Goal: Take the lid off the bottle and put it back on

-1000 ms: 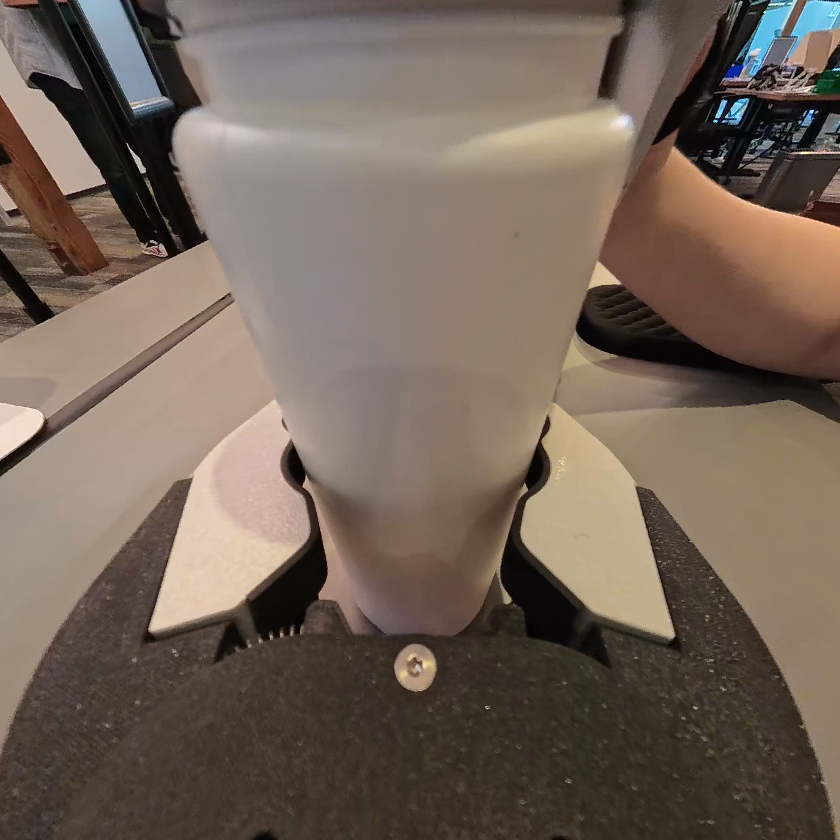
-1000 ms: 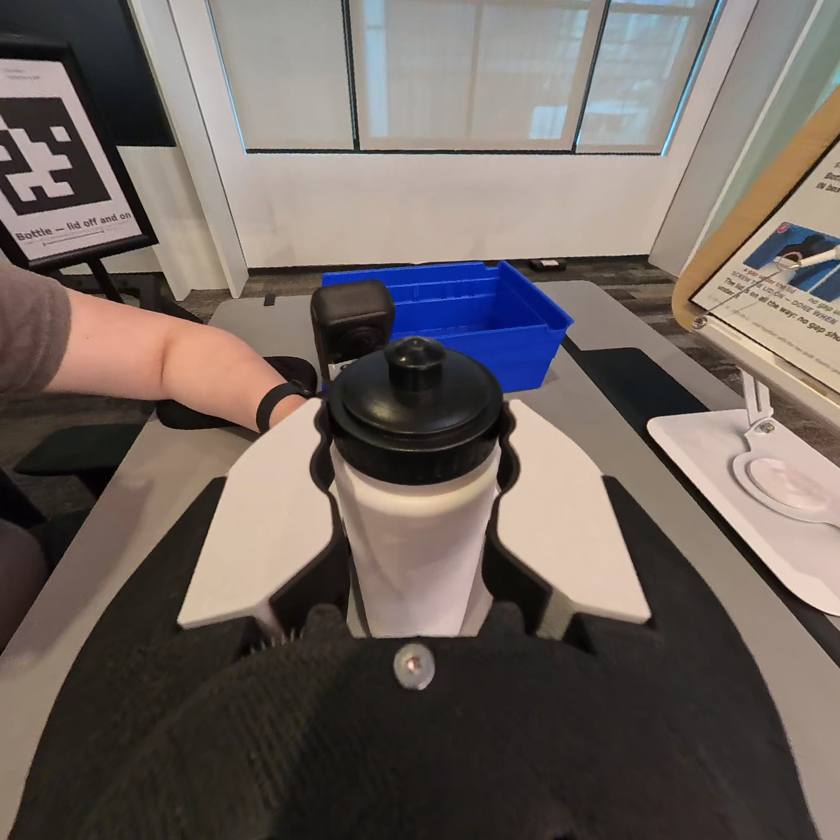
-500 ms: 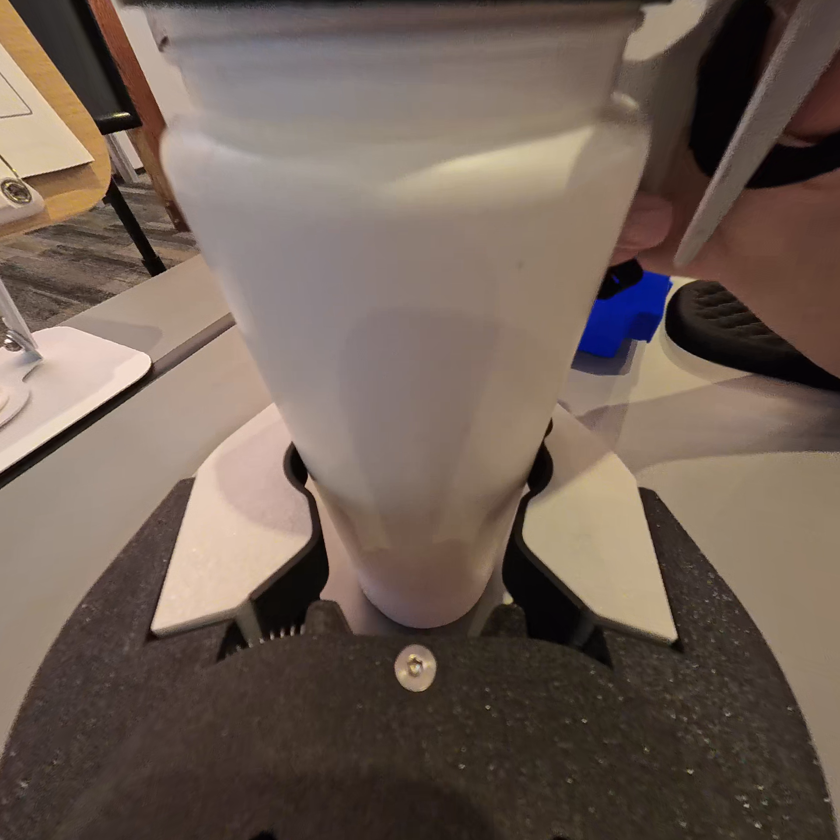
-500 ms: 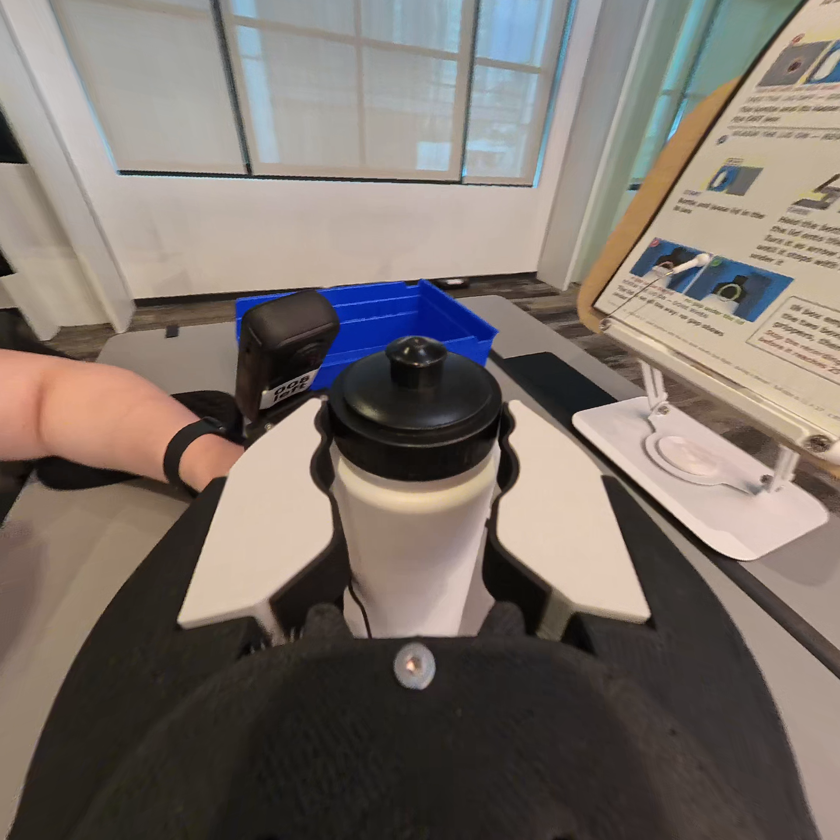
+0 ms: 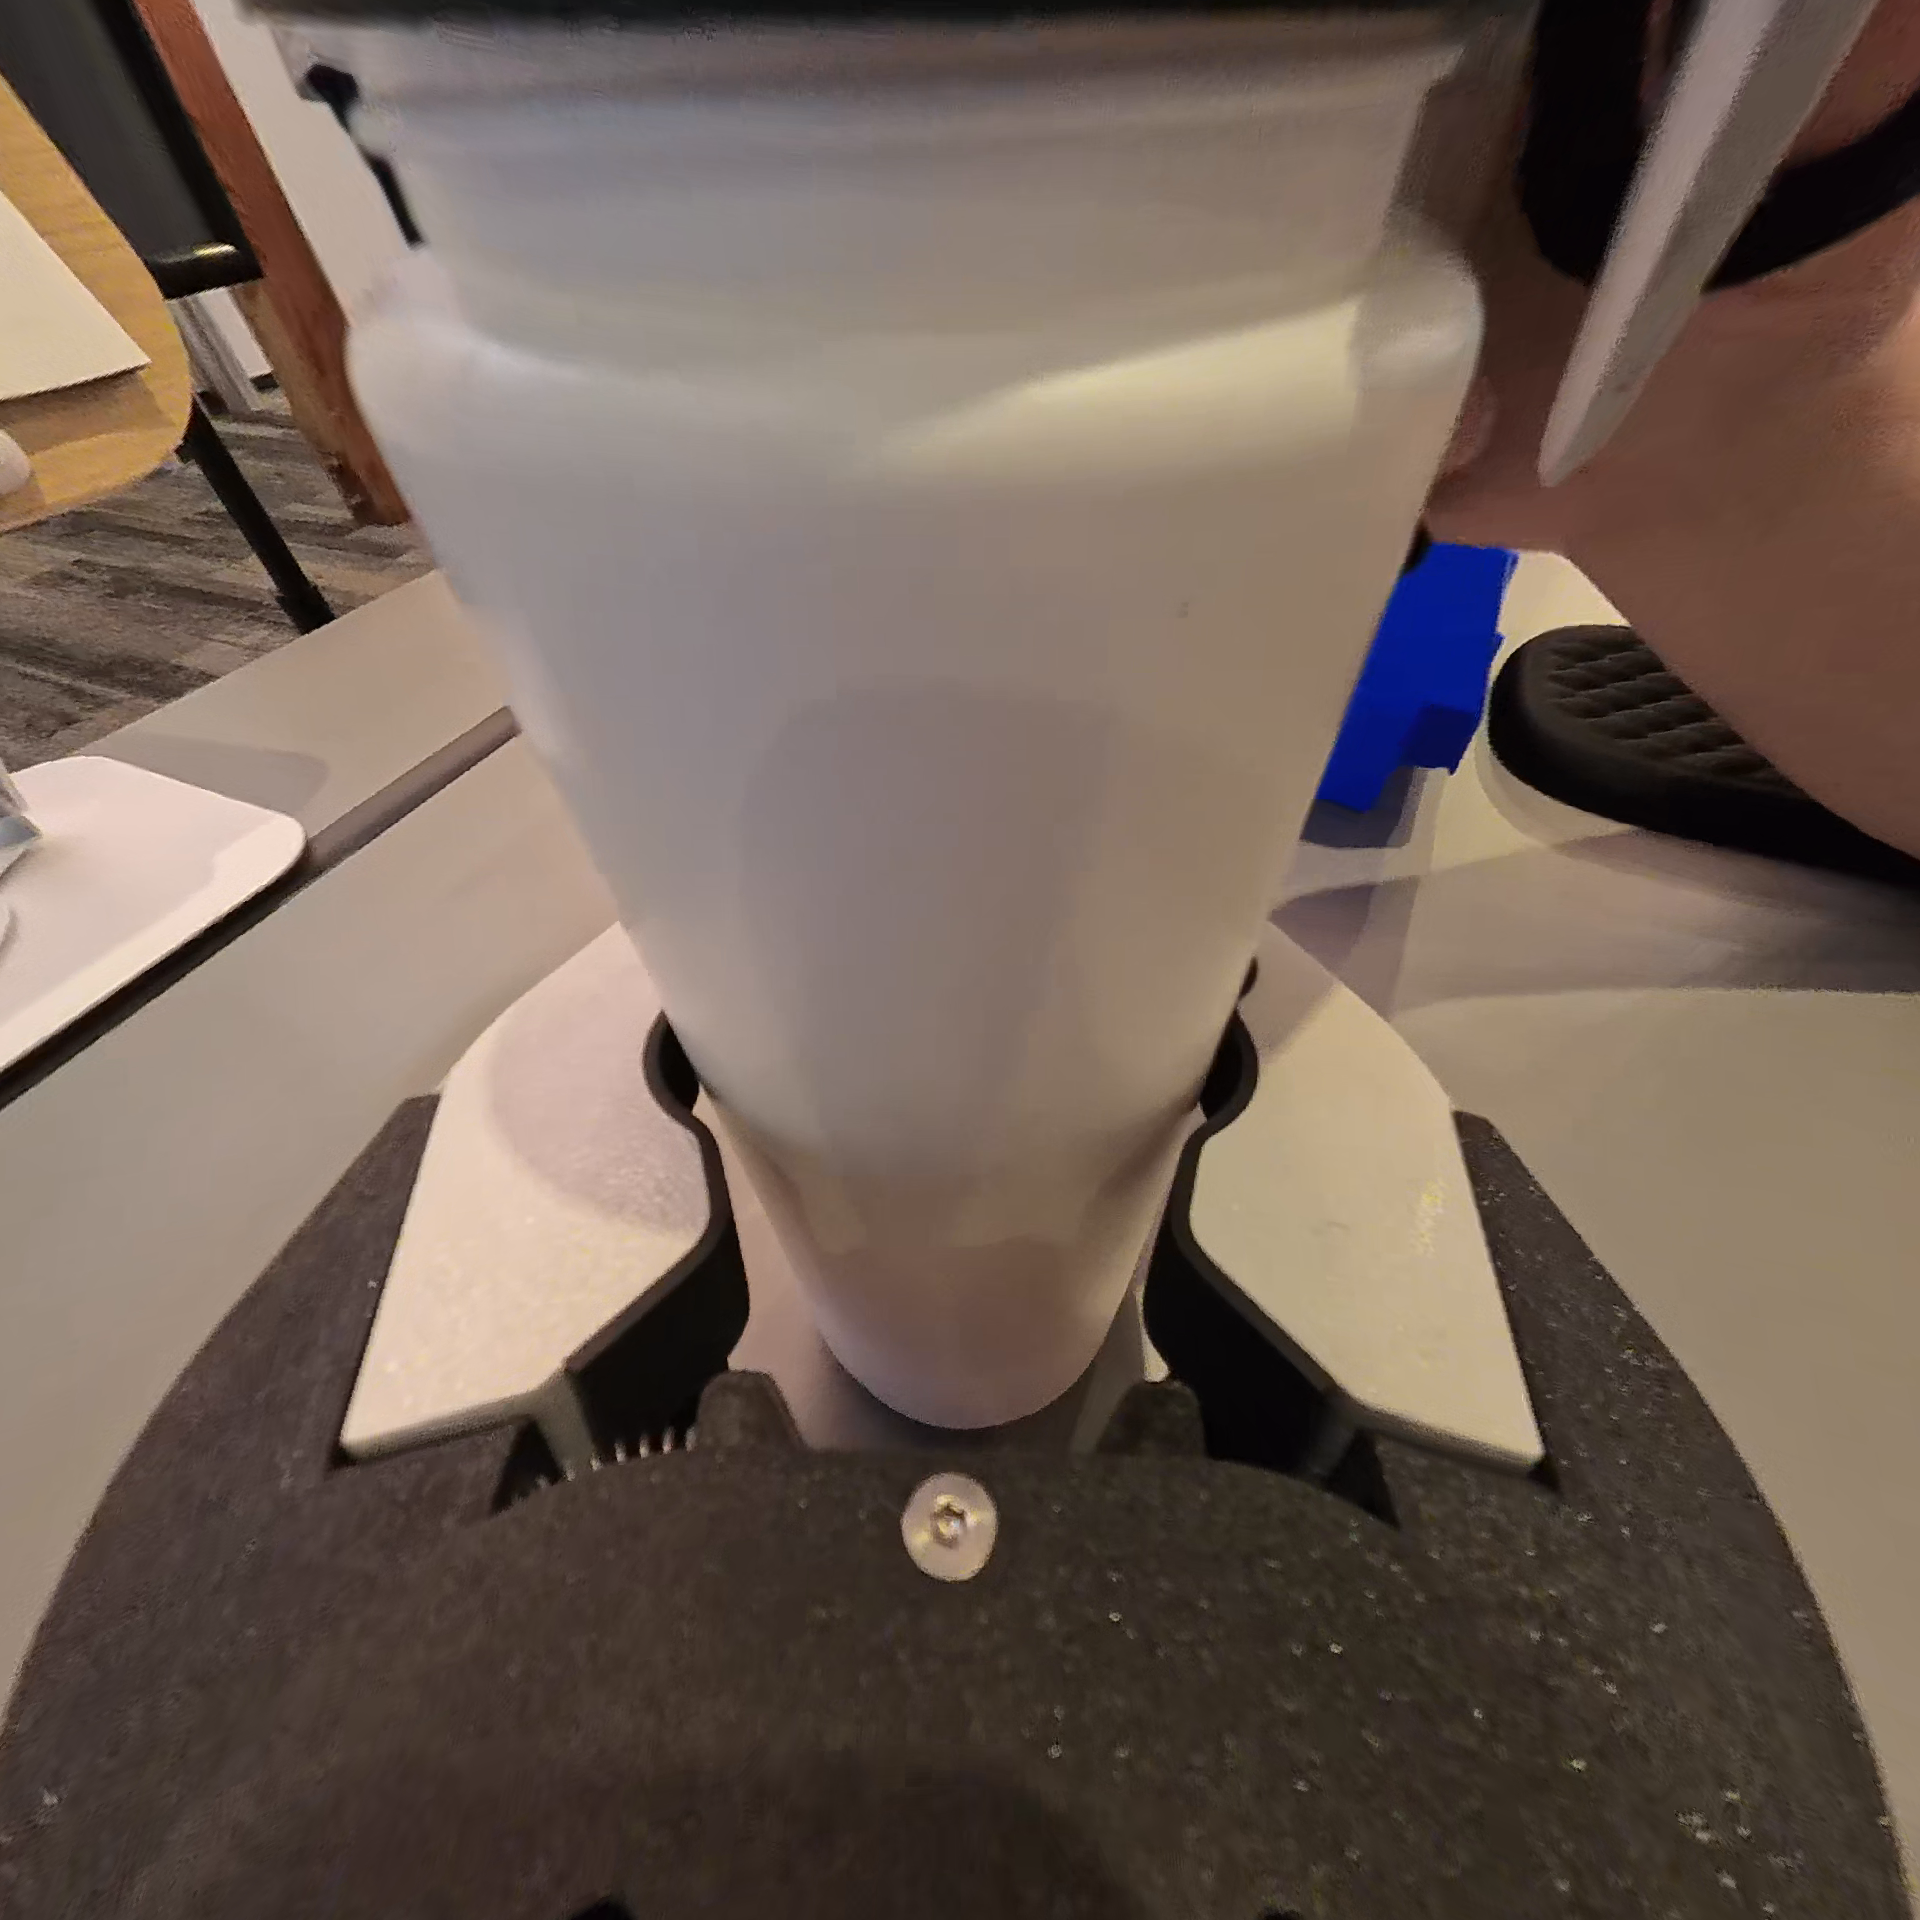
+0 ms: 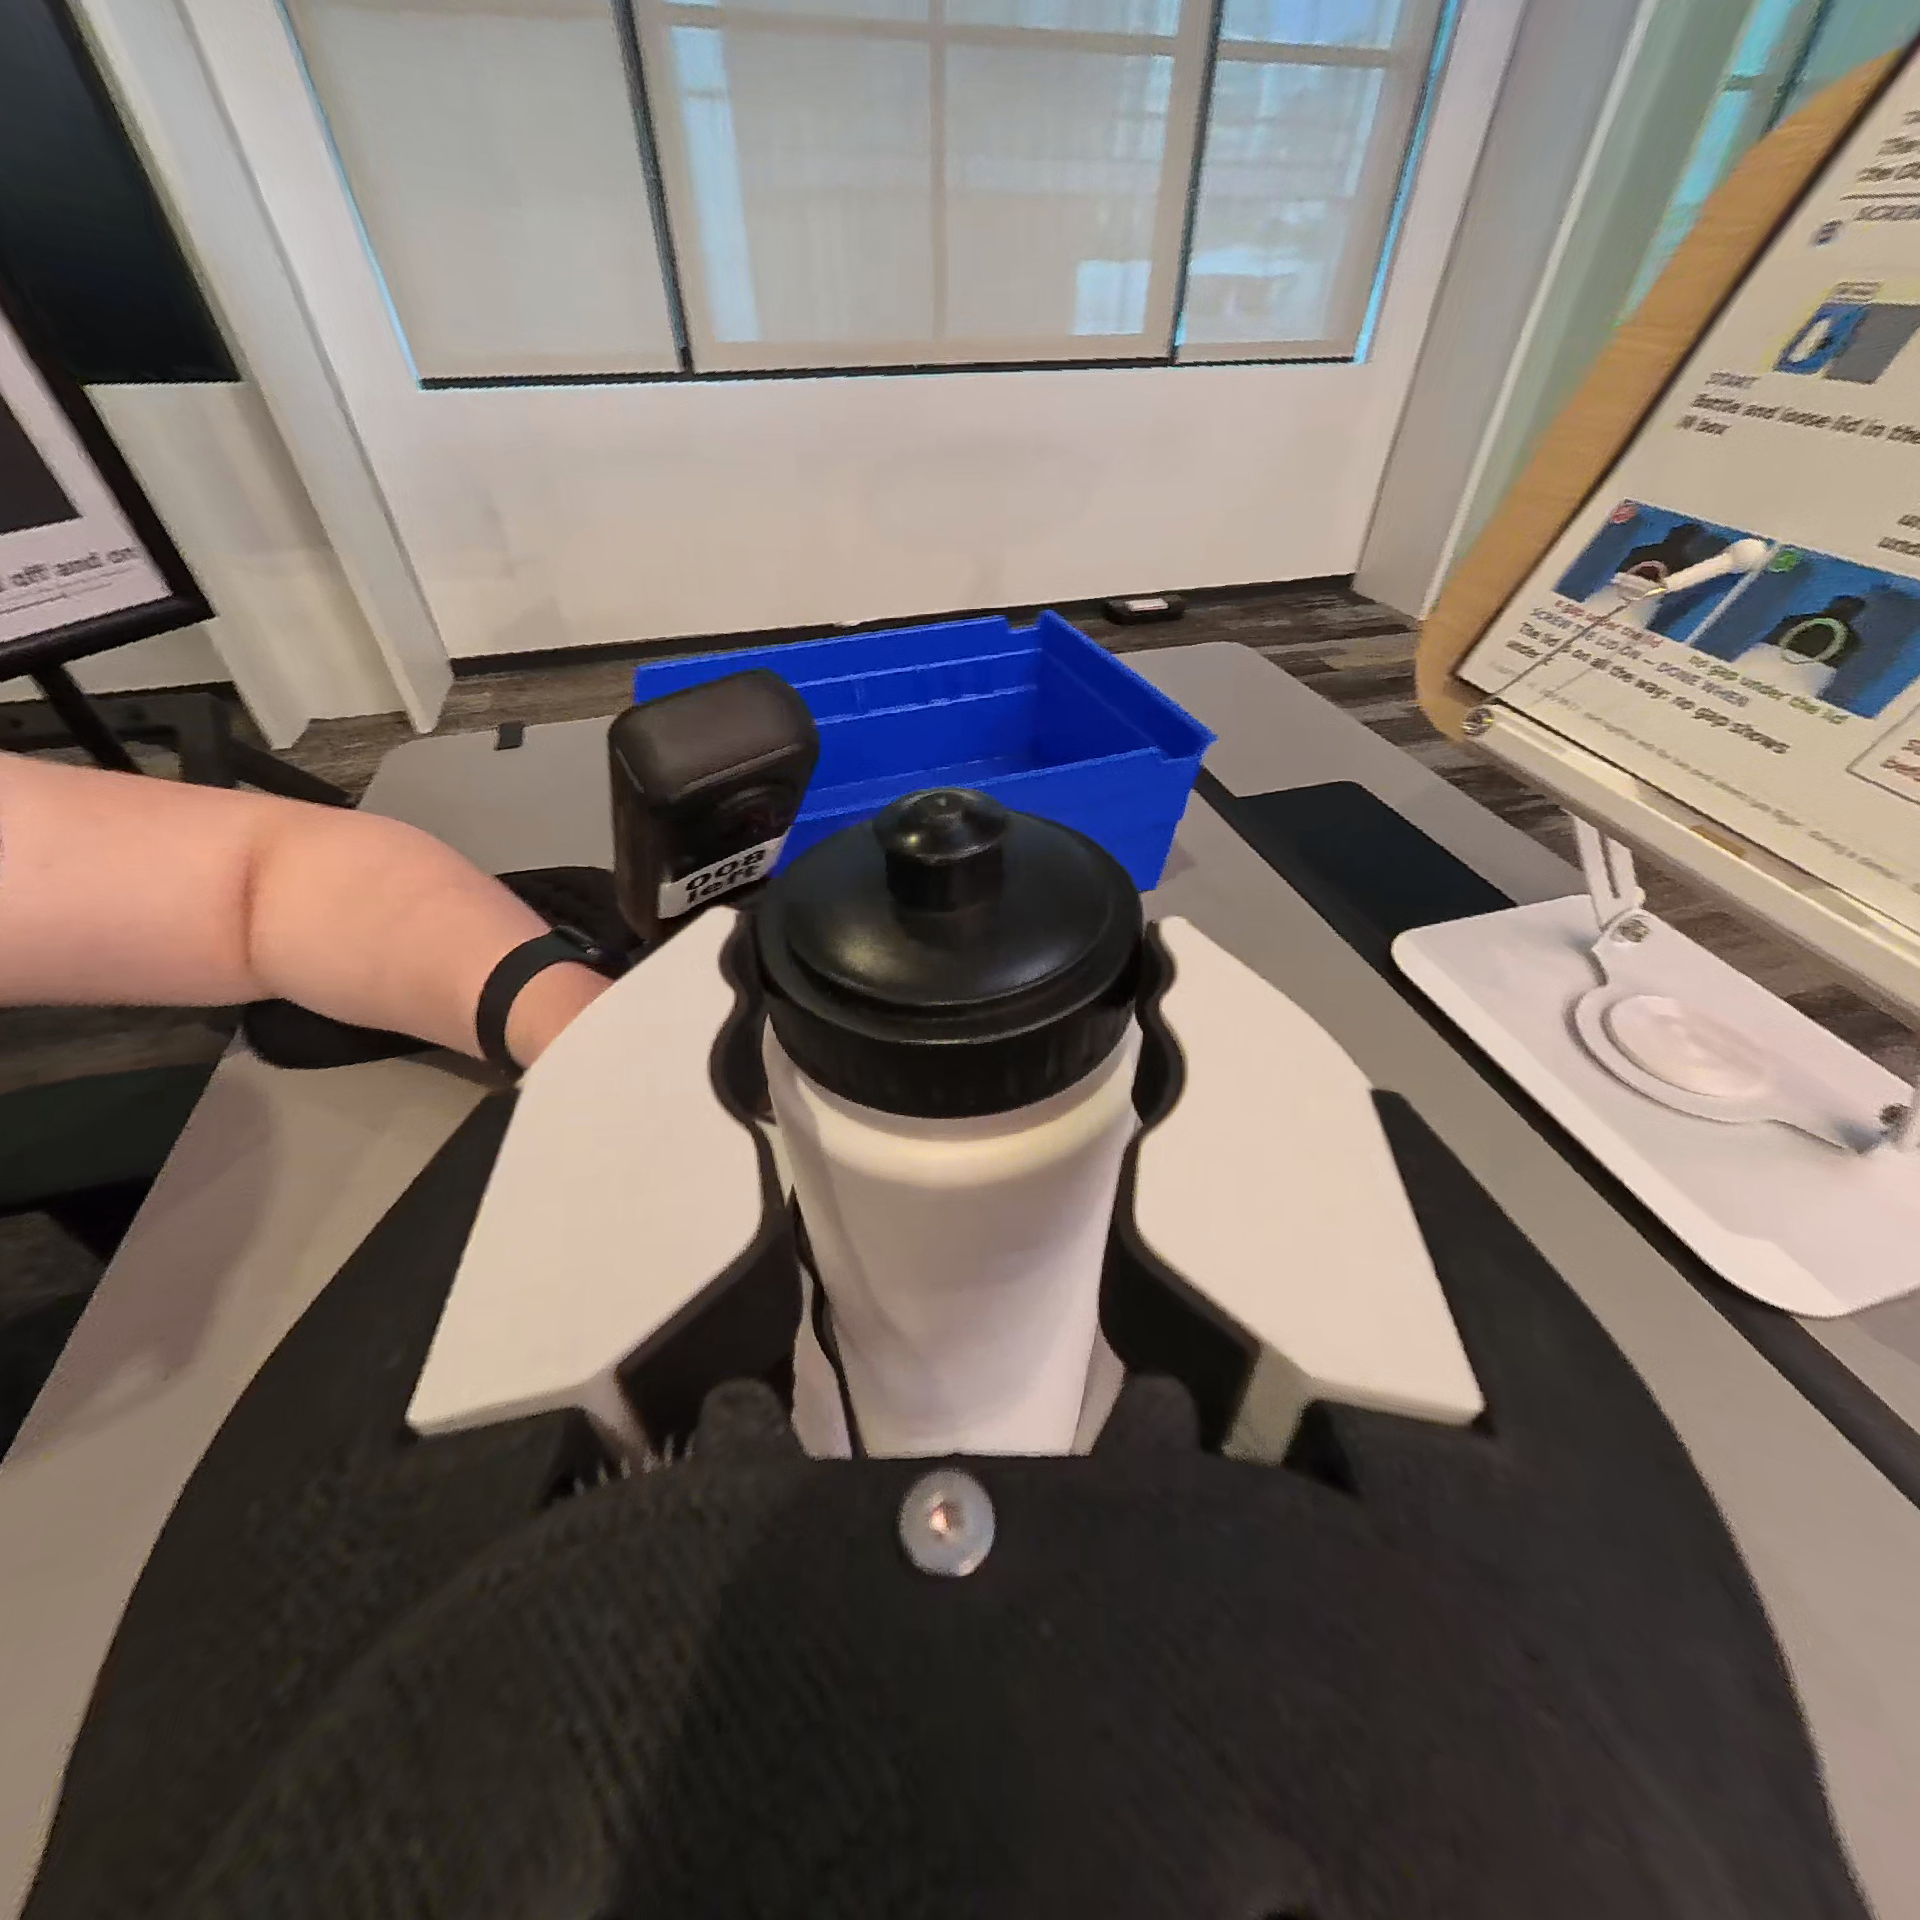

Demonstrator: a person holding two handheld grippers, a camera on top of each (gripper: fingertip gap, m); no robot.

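1. Two tools had the bottle [image 5: 914,644] between them: the left tool [image 5: 951,1122] was closed around the lower white body, holding it upright over the grey worktop [image 5: 1662,1195].
2. At centre, the right tool [image 6: 940,1049] was clamped on the black lid [image 6: 940,966], its fingers [image 6: 623,1174] pressed against the ribbed skirt.
3. Judging by this, the step was a twist of the lid; loosening or tightening could not be told. The next move probably called for turning the right tool while the left kept the body from spinning.
4. The lid sat level on the bottle's neck, with no visible gap, its spout up.
5. Behind and to the right stood a blue bin [image 6: 987,738].
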